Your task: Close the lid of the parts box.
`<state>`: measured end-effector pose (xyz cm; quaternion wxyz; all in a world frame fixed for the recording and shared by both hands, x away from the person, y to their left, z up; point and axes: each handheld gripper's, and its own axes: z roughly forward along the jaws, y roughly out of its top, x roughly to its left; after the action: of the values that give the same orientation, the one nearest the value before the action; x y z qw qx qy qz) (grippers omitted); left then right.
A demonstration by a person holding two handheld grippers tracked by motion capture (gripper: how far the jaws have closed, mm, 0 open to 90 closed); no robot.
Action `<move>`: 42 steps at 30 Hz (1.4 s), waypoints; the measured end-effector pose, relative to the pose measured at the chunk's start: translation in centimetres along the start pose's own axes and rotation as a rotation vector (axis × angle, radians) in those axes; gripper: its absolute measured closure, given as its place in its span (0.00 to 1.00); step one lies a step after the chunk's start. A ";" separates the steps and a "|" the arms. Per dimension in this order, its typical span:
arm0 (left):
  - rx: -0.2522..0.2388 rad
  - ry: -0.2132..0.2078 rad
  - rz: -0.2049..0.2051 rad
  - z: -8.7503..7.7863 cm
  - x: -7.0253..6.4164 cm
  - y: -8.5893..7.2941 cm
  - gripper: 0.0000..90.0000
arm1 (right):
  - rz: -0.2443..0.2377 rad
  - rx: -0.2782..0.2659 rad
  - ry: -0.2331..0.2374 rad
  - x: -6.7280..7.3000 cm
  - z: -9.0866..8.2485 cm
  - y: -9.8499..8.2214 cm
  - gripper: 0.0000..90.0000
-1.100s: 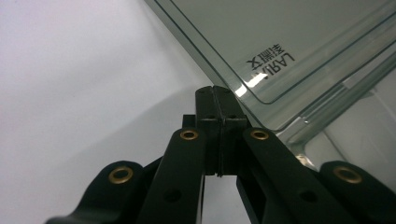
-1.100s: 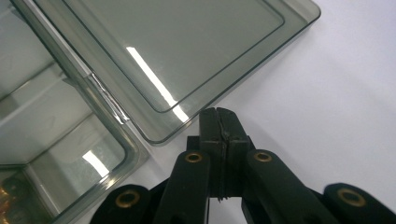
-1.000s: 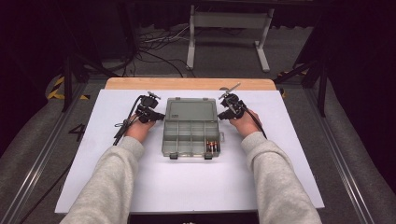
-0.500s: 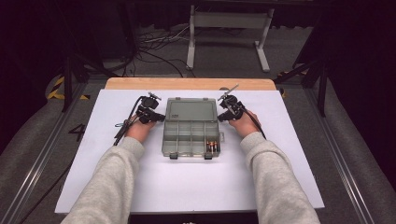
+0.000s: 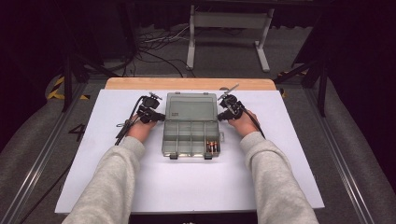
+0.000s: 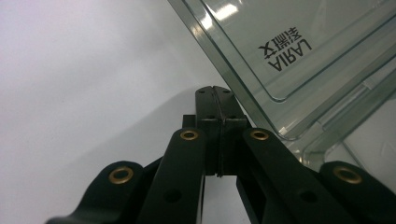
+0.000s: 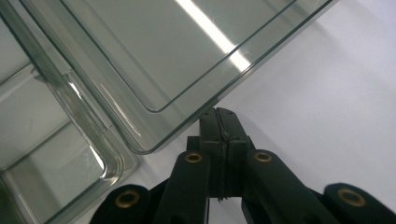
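Both hand-held grippers stay closed beside the organizer box [image 5: 190, 125], unmoved.

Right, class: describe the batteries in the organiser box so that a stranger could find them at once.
Start at the white table sheet and find the clear plastic compartment box lying open at its middle, between the two hand-held grippers. Look along the box's row of compartments nearest the person, to its right-hand end. There lie the small copper-and-black batteries, the only contents to be seen in the box.
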<state>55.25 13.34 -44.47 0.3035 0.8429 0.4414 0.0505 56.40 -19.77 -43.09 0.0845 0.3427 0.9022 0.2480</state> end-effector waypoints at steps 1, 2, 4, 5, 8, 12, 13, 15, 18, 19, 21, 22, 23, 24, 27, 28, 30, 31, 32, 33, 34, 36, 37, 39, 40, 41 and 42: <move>0.003 0.001 0.002 0.0 0.0 0.1 0.99 | -0.003 -0.002 -0.002 0.0 0.1 0.1 1.00; 0.003 -0.002 -0.001 0.0 0.0 0.1 0.99 | 0.000 -0.006 0.000 0.0 0.1 0.1 1.00; -0.003 -0.006 -0.008 0.1 0.0 0.1 0.99 | 0.005 -0.008 0.004 0.0 0.2 0.1 1.00; -0.005 -0.007 -0.010 0.1 0.0 0.1 0.99 | 0.005 -0.009 0.005 -0.1 0.2 0.2 1.00; -0.005 -0.005 -0.008 0.2 0.0 0.2 0.99 | 0.002 -0.015 0.005 -0.1 0.2 0.2 1.00; -0.004 -0.009 -0.008 0.2 0.0 0.2 0.99 | 0.003 -0.021 0.004 -0.1 0.3 0.2 1.00; -0.005 -0.009 -0.005 0.2 0.0 0.2 0.99 | 0.003 -0.021 0.005 -0.1 0.3 0.3 1.00; -0.007 -0.006 -0.003 0.3 -0.1 0.3 0.99 | 0.004 -0.023 0.003 0.0 0.4 0.3 1.00; -0.009 -0.003 -0.002 0.2 -0.1 0.2 0.99 | -0.001 -0.026 -0.002 0.0 0.4 0.3 1.00; -0.008 -0.002 0.000 0.2 -0.1 0.2 0.99 | 0.001 -0.026 -0.002 0.0 0.4 0.3 1.00; -0.009 -0.002 0.000 0.2 -0.2 0.2 0.99 | -0.003 -0.028 -0.006 0.1 0.4 0.3 1.00; -0.013 -0.002 0.000 0.1 -0.1 0.2 0.99 | -0.005 -0.032 -0.005 0.1 0.3 0.3 1.00; -0.017 -0.004 0.000 0.1 -0.2 0.2 0.99 | -0.005 -0.033 -0.006 0.1 0.3 0.3 1.00; -0.018 -0.003 0.004 0.0 -0.2 0.2 0.99 | -0.006 -0.038 -0.006 0.0 0.2 0.3 1.00; -0.031 -0.004 0.010 -0.1 -0.2 0.3 0.99 | -0.006 -0.057 -0.011 -0.1 -0.1 0.3 1.00; -0.033 -0.004 0.008 -0.1 -0.3 0.3 0.99 | -0.006 -0.062 -0.012 -0.1 -0.2 0.3 1.00; -0.038 -0.005 0.010 -0.1 -0.3 0.3 0.99 | -0.007 -0.064 -0.012 -0.2 -0.3 0.3 1.00; -0.040 -0.002 0.011 -0.2 -0.4 0.3 0.99 | -0.009 -0.065 -0.014 -0.2 -0.4 0.3 1.00; -0.045 -0.002 0.012 -0.2 -0.4 0.3 0.99 | -0.009 -0.069 -0.019 -0.2 -0.4 0.3 1.00; -0.048 -0.002 0.013 -0.3 -0.4 0.4 0.99 | -0.010 -0.071 -0.020 -0.2 -0.5 0.3 1.00; -0.050 -0.003 0.013 -0.3 -0.4 0.4 0.99 | -0.007 -0.079 -0.022 -0.1 -0.6 0.3 1.00; -0.056 -0.001 0.017 -0.4 -0.4 0.4 0.99 | -0.009 -0.088 -0.023 -0.2 -0.7 0.4 1.00; -0.059 0.003 0.023 -0.4 -0.4 0.4 0.99 | -0.013 -0.101 -0.025 -0.2 -0.9 0.4 1.00; -0.069 0.001 0.019 -0.6 -0.5 0.5 0.99 | -0.013 -0.108 -0.024 -0.2 -1.0 0.5 1.00; -0.072 0.001 0.020 -0.7 -0.5 0.5 0.99 | -0.014 -0.119 -0.025 -0.2 -1.1 0.5 1.00; -0.075 -0.001 0.019 -0.8 -0.5 0.5 0.99 | -0.017 -0.125 -0.027 -0.2 -1.2 0.5 1.00; -0.077 0.000 0.019 -0.8 -0.5 0.5 0.99 | -0.017 -0.131 -0.028 -0.2 -1.3 0.5 1.00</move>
<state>55.06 13.12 -43.42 0.3350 0.8348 0.4312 0.0703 56.41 -20.02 -41.71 0.1214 0.3321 0.8856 0.3010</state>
